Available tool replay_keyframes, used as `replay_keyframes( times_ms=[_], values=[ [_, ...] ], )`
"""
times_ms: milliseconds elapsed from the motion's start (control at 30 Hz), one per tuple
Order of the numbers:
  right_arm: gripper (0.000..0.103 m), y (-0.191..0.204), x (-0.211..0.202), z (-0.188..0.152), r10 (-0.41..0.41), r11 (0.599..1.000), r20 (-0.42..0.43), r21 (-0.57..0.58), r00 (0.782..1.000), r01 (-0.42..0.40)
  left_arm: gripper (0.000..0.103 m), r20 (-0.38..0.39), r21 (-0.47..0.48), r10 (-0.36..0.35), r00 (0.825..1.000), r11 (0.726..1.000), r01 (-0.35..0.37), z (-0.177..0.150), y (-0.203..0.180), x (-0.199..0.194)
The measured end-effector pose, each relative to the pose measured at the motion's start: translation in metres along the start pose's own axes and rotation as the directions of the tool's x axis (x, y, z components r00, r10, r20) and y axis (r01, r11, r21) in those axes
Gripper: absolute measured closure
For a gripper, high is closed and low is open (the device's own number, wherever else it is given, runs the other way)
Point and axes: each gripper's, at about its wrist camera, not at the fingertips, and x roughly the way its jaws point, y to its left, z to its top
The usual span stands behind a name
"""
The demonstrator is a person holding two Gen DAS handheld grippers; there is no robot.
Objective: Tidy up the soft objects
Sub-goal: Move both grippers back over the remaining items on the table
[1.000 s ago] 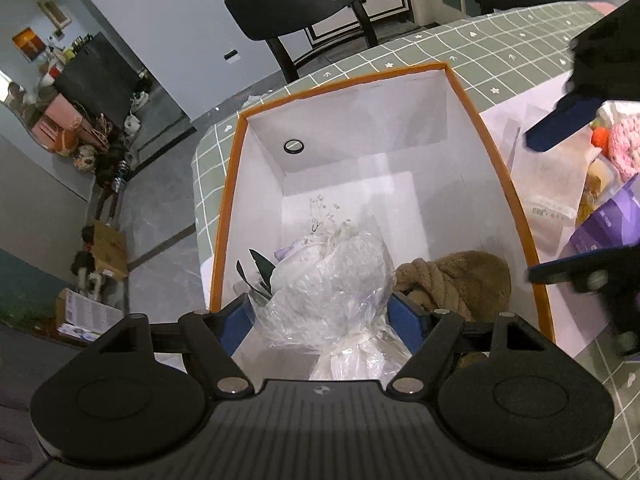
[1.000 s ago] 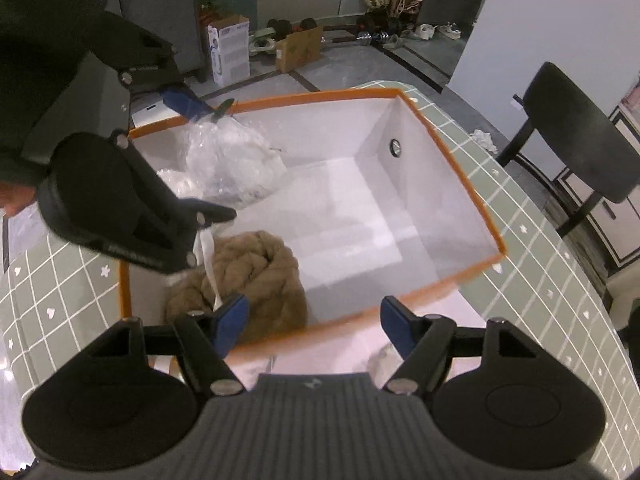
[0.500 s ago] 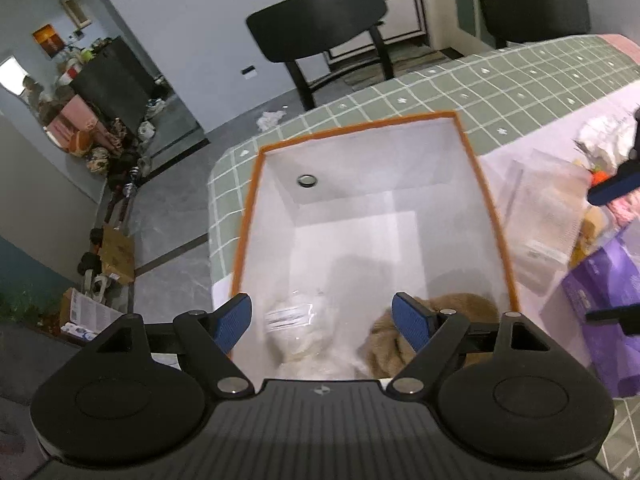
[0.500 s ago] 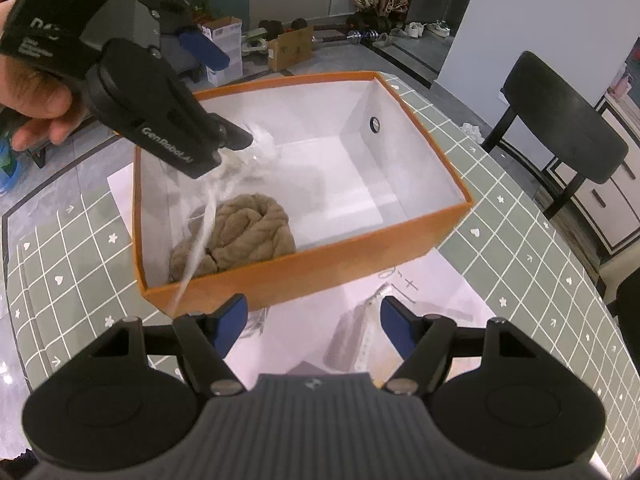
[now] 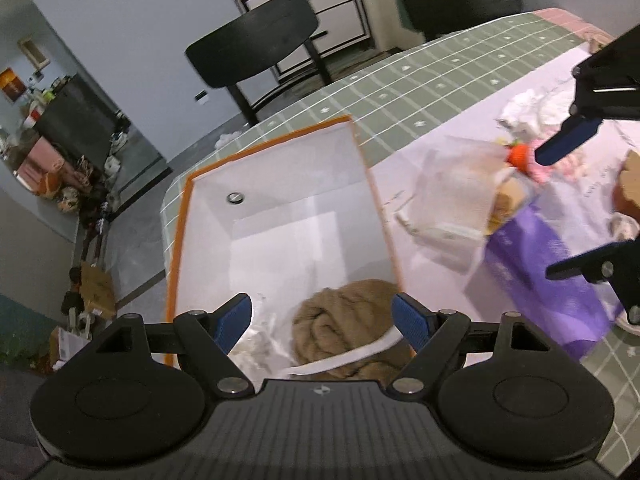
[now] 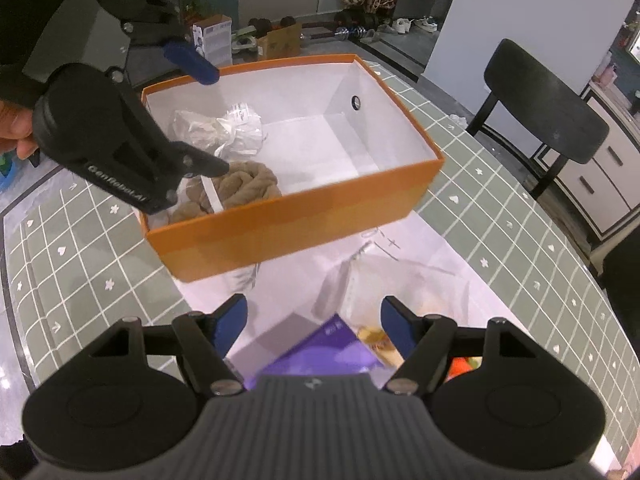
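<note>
An orange box (image 5: 384,216) (image 6: 288,224) with a white inside stands on the table. In it lie a brown knitted roll (image 5: 344,320) (image 6: 248,184) and a plastic-wrapped bundle (image 5: 256,340) (image 6: 228,128), with a white ribbon (image 5: 348,356) across the roll. My left gripper (image 5: 322,318) (image 6: 218,122) hangs open above the box's near end, holding nothing. My right gripper (image 6: 314,318) (image 5: 546,214) is open outside the box, over a purple bag (image 6: 320,348) (image 5: 536,264). A clear plastic bag (image 5: 456,196) (image 6: 400,280) lies beside it.
The table has a green checked cloth (image 6: 500,240) with a white sheet (image 6: 208,300) under the box. More soft items lie at the right, among them an orange piece (image 5: 520,156). Black chairs (image 5: 256,48) (image 6: 544,120) stand past the table edge.
The left gripper has let go of the plastic-wrapped bundle, which now lies in the box, and pulled up and back. The right gripper has drawn away from the box to above the purple bag.
</note>
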Motion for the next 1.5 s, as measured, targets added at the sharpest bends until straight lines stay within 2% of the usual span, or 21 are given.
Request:
replay_keyframes(
  times_ms=[333,567,767,1033,1367,1500],
  values=[
    [0.026,0.0,-0.034,-0.061,0.005,1.0,0.012,0.019,1.0,-0.005,0.009,0.047,0.088,-0.077,0.996,0.993,0.073,-0.004,-0.057,-0.021],
    [0.024,-0.009,-0.046,-0.114,0.012,0.998,0.014,0.062,1.0,-0.013,0.009,0.05,0.141,-0.167,0.985,0.977,0.159,-0.014,-0.1,-0.02],
    [0.021,-0.024,-0.049,-0.161,-0.006,0.994,0.016,0.112,1.0,0.004,0.009,0.054,0.164,-0.202,0.978,0.968,0.191,-0.013,-0.123,-0.013],
    [0.02,-0.06,-0.046,-0.211,-0.013,0.961,0.082,0.276,0.997,-0.01,0.009,0.062,0.174,-0.204,0.977,0.966,0.19,0.016,-0.127,0.003],
    [0.02,-0.088,-0.048,-0.24,-0.017,0.947,0.069,0.322,0.997,-0.006,0.009,0.049,0.196,-0.201,0.978,0.962,0.188,0.073,-0.113,0.049],
    [0.02,-0.098,-0.05,-0.244,-0.019,0.944,0.067,0.329,0.998,-0.004,0.009,0.023,0.235,-0.222,0.975,0.949,0.21,0.095,-0.107,0.078]
  ],
)
